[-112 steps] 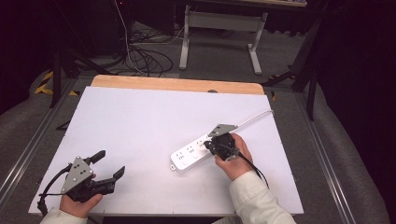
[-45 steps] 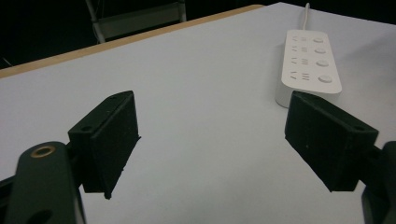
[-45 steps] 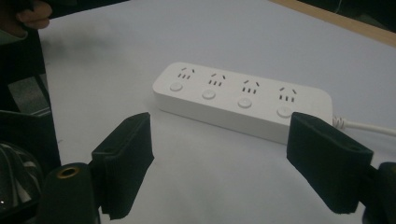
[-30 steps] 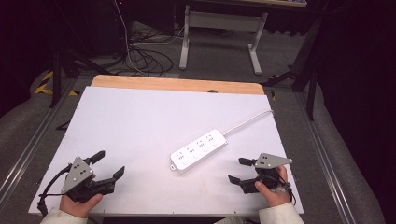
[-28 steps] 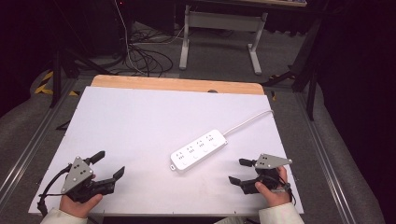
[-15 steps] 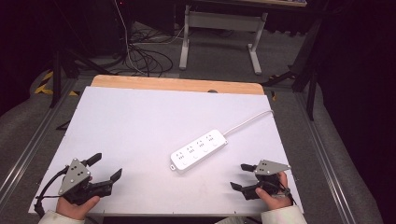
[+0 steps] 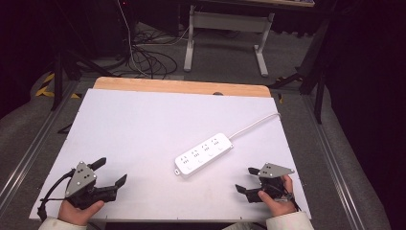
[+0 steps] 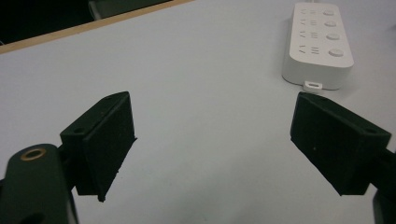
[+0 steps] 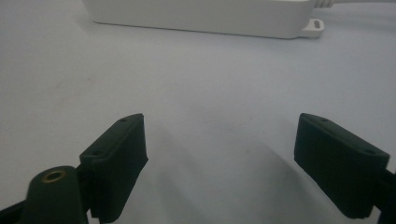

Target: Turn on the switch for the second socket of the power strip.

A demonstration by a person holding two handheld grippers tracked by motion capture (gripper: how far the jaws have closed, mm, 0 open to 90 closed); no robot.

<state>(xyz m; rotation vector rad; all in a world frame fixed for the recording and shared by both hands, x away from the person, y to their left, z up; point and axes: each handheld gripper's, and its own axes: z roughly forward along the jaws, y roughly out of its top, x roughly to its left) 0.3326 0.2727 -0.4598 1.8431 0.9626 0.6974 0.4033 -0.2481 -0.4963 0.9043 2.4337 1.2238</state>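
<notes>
Pulled my right gripper (image 7: 249, 181) off the power strip (image 7: 204, 154) back to 5 o'clock, jaws wide and empty; left gripper (image 7: 109, 173) parked at 7, also wide, so placement looks done.

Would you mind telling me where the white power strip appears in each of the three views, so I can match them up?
High view: the power strip lies slantwise right of centre on the white table, between the two grippers.
Left gripper view: top right corner, sockets facing up, beyond the open jaws.
Right gripper view: along the top edge, seen side-on.
Shared landmark: the small mounting tab at the strip's end, also seen in the right gripper view.
</notes>
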